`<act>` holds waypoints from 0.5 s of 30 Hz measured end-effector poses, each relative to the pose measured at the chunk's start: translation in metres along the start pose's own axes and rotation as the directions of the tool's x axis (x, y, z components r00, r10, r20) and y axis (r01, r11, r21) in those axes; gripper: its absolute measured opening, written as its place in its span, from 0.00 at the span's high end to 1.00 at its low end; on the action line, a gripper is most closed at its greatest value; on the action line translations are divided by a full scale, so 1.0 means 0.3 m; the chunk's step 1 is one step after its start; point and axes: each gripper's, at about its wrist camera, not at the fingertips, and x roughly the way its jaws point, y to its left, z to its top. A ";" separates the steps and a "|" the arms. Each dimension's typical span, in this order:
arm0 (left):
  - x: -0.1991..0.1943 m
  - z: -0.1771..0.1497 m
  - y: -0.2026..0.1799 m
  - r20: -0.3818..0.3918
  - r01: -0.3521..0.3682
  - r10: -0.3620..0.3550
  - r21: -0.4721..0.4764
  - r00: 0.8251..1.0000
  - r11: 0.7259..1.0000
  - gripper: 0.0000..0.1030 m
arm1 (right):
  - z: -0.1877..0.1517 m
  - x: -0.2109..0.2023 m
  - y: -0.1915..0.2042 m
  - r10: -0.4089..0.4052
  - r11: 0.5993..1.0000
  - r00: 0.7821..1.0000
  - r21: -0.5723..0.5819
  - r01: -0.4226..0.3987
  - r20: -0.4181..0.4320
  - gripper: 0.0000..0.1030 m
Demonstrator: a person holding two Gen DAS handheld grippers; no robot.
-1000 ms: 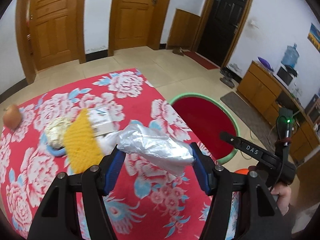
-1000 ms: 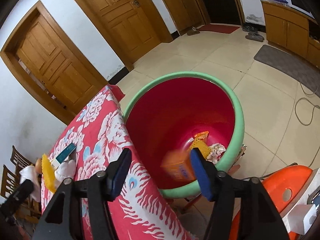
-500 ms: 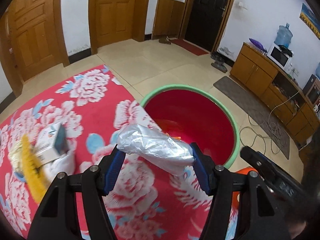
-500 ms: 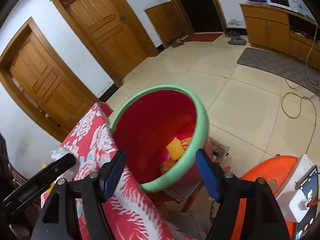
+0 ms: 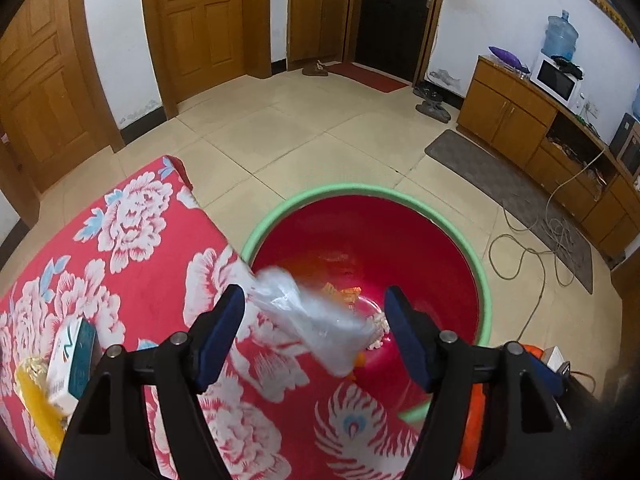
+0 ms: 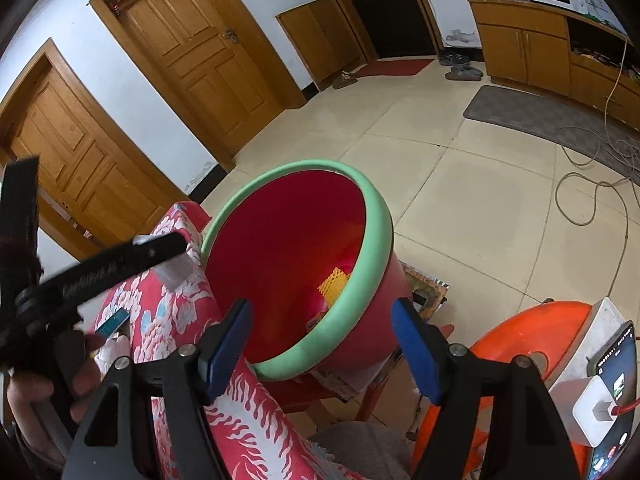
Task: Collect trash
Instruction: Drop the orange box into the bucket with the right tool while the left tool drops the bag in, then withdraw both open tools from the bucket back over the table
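A lived-in home: panelled wooden doors [image 5: 200,28] set in white walls, a beige tiled floor [image 5: 304,128], shoes [image 5: 432,108] left by the dark entrance door [image 5: 394,16], low wooden cabinets [image 5: 508,116] carrying a microwave [image 5: 556,78] and a water jug [image 5: 561,36], and a floral cloth over the tabletop [image 5: 132,248]

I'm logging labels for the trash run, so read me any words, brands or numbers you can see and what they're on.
Nothing reads clearly.
White-and-teal box: a logo mark, no legible words.
Left tool, side arm: embossed lettering, blurred.
Phone screen: text too small.
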 end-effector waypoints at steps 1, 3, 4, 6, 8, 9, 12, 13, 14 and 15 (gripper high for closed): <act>0.001 0.005 0.002 0.001 -0.001 0.001 -0.005 1.000 1.000 0.28 | -0.001 0.001 0.002 0.002 1.000 1.000 -0.001 -0.002 0.001 0.28; -0.003 0.010 0.007 0.006 0.000 0.000 -0.019 1.000 1.000 0.26 | -0.001 0.006 0.008 0.008 1.000 1.000 -0.006 -0.008 -0.004 0.28; -0.008 0.010 0.009 0.012 0.007 -0.007 -0.023 1.000 1.000 0.25 | 0.000 0.006 0.005 0.009 1.000 1.000 -0.009 -0.009 -0.005 0.28; -0.015 0.007 0.012 0.018 0.007 -0.006 -0.025 1.000 1.000 0.25 | 0.000 0.004 0.007 0.010 1.000 1.000 -0.014 -0.010 -0.001 0.28; -0.027 -0.003 0.012 0.020 0.004 -0.003 -0.027 1.000 1.000 0.25 | -0.001 0.002 0.010 0.013 1.000 1.000 -0.013 -0.013 0.003 0.28; -0.035 -0.010 0.014 0.019 0.001 -0.001 -0.031 1.000 1.000 0.25 | -0.001 0.001 0.011 0.014 1.000 1.000 -0.013 -0.014 0.005 0.28; -0.062 -0.023 0.023 0.027 -0.004 0.005 -0.049 1.000 0.999 0.25 | -0.002 -0.006 0.017 0.018 1.000 1.000 -0.016 -0.018 0.005 0.28; -0.076 -0.029 0.031 0.033 -0.012 0.014 -0.061 0.999 0.998 0.25 | -0.003 -0.012 0.021 0.020 1.000 1.000 -0.019 -0.020 0.007 0.28; -0.097 -0.039 0.042 0.047 -0.024 0.028 -0.079 0.999 0.997 0.25 | -0.004 -0.017 0.022 0.022 1.000 1.000 -0.022 -0.022 0.008 0.28; -0.117 -0.048 0.052 0.057 -0.031 0.037 -0.091 0.998 0.995 0.25 | -0.005 -0.022 0.025 0.025 0.999 1.000 -0.025 -0.024 0.009 0.28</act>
